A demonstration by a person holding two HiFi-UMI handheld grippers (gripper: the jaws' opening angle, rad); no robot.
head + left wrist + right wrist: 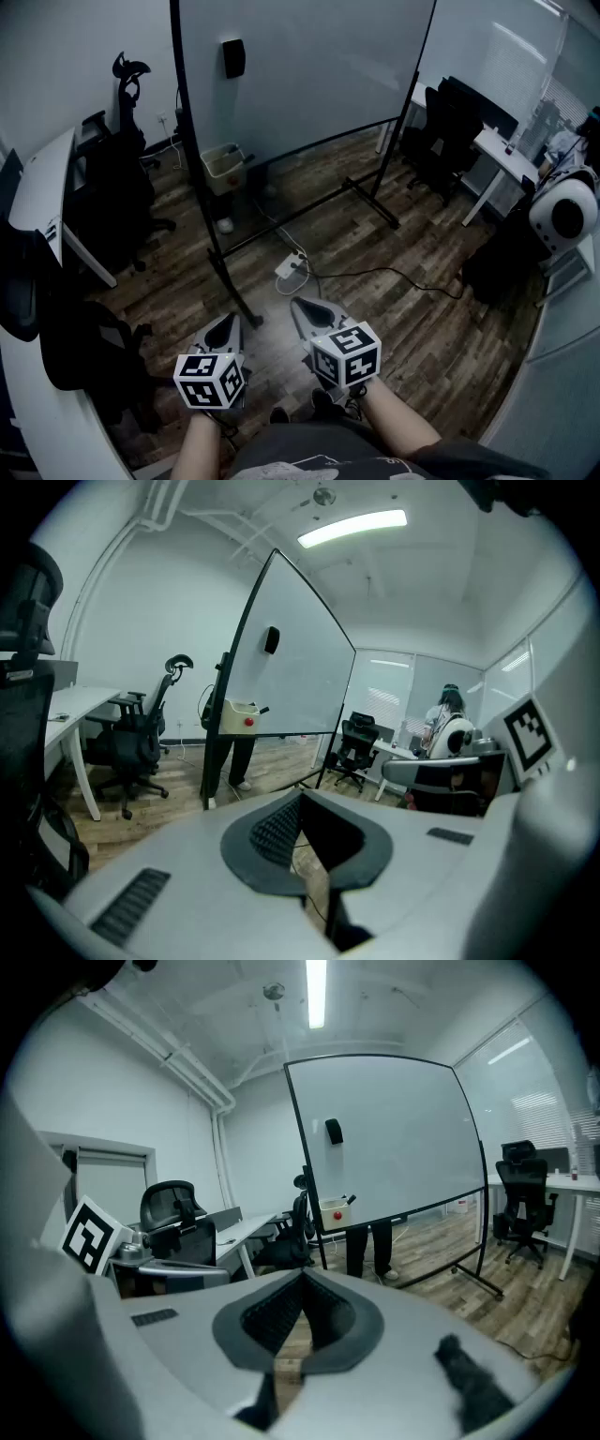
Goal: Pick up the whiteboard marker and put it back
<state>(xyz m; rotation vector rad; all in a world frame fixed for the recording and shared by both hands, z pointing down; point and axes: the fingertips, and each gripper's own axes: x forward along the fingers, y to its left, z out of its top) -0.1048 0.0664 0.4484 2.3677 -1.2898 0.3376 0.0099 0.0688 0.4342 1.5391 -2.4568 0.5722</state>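
Observation:
A tall whiteboard (300,66) on a black wheeled stand rises ahead of me. A small cream tray (223,167) hangs on its lower left edge, and a black eraser (233,58) sticks to the board above it. In the left gripper view a dark whiteboard marker (263,710) pokes out of the tray (242,720). The right gripper view shows the marker (350,1200) in the tray (334,1211) too. Both grippers are low and near my body, far from the board. My left gripper (222,330) is shut and empty. My right gripper (314,314) is shut with nothing between its jaws.
A power strip (291,267) and cable lie on the wood floor by the stand's foot. Black office chairs (127,187) and a white desk (42,197) stand at the left, more chairs and a desk (502,155) at the right. A person's legs (370,1246) show behind the board.

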